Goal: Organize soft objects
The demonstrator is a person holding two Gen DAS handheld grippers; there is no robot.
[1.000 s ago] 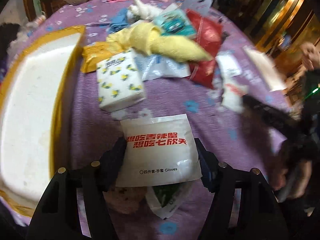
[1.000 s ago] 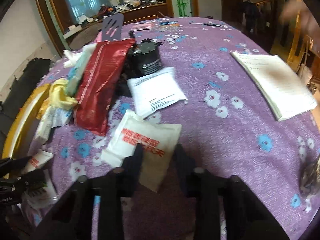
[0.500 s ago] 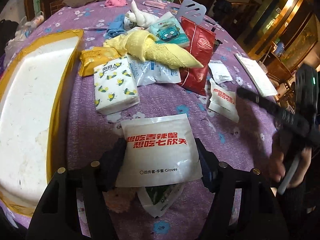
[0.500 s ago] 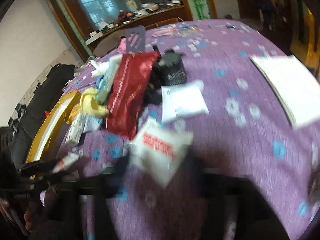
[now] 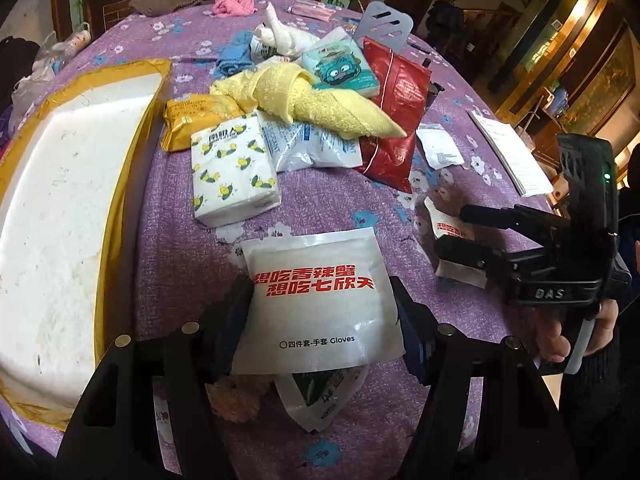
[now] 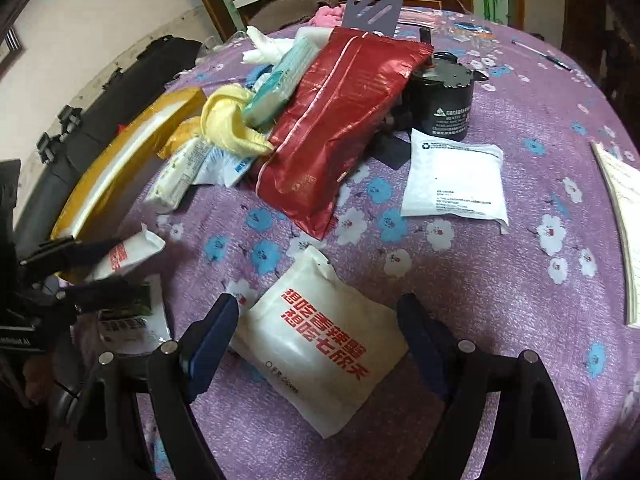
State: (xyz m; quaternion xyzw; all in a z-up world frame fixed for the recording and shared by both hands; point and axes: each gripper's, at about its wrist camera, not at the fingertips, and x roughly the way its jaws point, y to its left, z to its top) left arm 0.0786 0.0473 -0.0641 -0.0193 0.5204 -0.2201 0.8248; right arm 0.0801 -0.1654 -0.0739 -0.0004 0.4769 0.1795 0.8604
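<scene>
My left gripper [image 5: 322,312] is shut on a white glove packet with red lettering [image 5: 320,300] and holds it above the purple tablecloth. My right gripper [image 6: 320,340] stands open around a second white glove packet [image 6: 320,344] that lies on the cloth; its fingers [image 6: 212,336] straddle the packet. The right gripper also shows in the left wrist view [image 5: 472,232], over that second packet [image 5: 452,232]. A yellow towel [image 5: 320,104], a lemon-print tissue pack [image 5: 232,168], a red pouch [image 6: 336,120] and a teal tissue pack [image 5: 340,68] lie in a heap.
A large white foam box with yellow tape edges [image 5: 60,208] sits at the left. A black can [image 6: 444,96], a white mailer [image 6: 456,176] and a notebook [image 5: 508,152] lie to the right. A green-print bag [image 5: 324,400] and a pink plush [image 5: 236,396] lie under my left gripper.
My right gripper has opened wide and now straddles the second glove packet on the cloth. My left gripper keeps its hold on the first packet.
</scene>
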